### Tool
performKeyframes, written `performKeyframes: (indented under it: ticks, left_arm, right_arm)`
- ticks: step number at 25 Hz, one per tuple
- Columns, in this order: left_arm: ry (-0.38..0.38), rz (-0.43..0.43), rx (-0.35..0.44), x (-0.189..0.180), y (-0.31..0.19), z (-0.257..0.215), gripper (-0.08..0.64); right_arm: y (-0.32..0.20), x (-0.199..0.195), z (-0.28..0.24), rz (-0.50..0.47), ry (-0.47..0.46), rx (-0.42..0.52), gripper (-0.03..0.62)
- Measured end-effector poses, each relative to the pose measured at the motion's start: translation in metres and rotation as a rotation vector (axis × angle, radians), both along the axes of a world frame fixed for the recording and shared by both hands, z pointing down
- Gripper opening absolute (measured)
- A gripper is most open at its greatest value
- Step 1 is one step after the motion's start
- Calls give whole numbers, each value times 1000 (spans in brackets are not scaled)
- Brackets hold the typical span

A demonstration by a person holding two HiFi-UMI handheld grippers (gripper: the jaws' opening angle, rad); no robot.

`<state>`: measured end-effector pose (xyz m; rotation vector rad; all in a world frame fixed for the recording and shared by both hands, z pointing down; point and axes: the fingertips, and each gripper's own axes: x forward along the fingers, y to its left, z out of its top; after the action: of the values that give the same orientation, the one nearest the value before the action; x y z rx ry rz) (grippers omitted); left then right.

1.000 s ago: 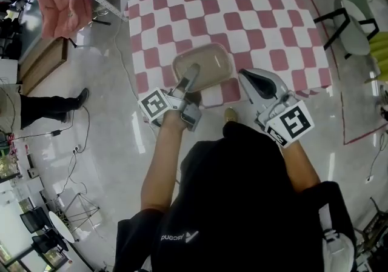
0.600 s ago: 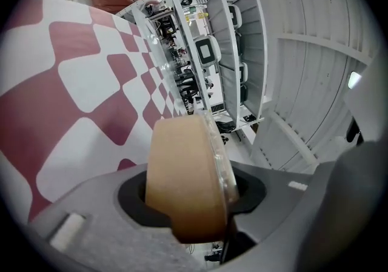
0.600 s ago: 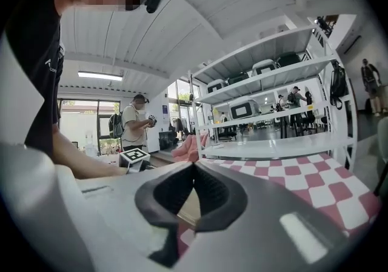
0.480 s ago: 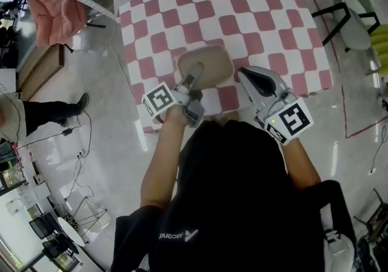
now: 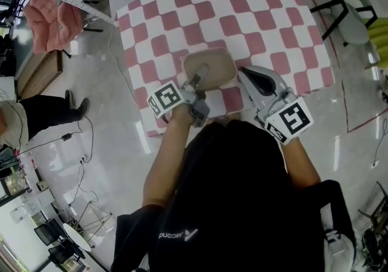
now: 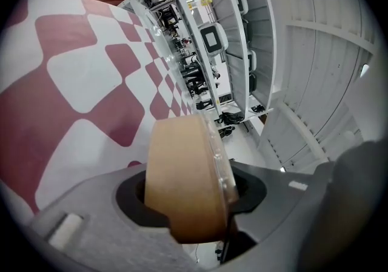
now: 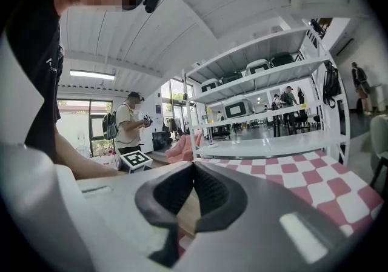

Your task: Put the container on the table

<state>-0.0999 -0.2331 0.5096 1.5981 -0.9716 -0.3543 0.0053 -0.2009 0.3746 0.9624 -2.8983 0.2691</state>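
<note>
A tan, rounded-rectangular container (image 5: 212, 63) with a clear lid sits low over the red-and-white checked tablecloth (image 5: 242, 10), near the table's front edge. I cannot tell whether it touches the cloth. My left gripper (image 5: 197, 78) is shut on its near rim. In the left gripper view the container's tan wall (image 6: 182, 180) fills the gap between the jaws. My right gripper (image 5: 244, 74) hangs just right of the container with its jaws together and nothing in them. In the right gripper view its tips (image 7: 193, 171) meet, and the container shows behind them.
A pink padded seat (image 5: 51, 19) stands on the floor beyond the table's left corner. A person (image 5: 36, 116) stands at the left, and a green-seated chair (image 5: 354, 13) at the right. White shelving (image 7: 260, 113) lies beyond the table, with a person with a backpack (image 7: 124, 125) nearby.
My left gripper has sunk toward the cloth with the container still in it. The right gripper has shifted only a little and stays shut beside the container.
</note>
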Motion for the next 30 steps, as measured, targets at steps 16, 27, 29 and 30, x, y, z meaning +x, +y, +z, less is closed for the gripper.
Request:
performKeyframes:
  ticks: [16, 27, 29, 30]
  left_arm:
    - [-469, 10, 74, -28, 0, -1, 479]
    - [-797, -72, 293, -56, -2, -34, 494]
    - [-832, -81, 406, -52, -1, -56, 492]
    - [-838, -78, 461, -48, 1, -66, 491]
  right_arm:
    - [4, -8, 2, 8, -1, -6, 3]
    - [6, -12, 5, -4, 3, -7, 3]
    - [5, -13, 5, -6, 3, -8, 3]
    - [5, -13, 5, -7, 2, -8, 3]
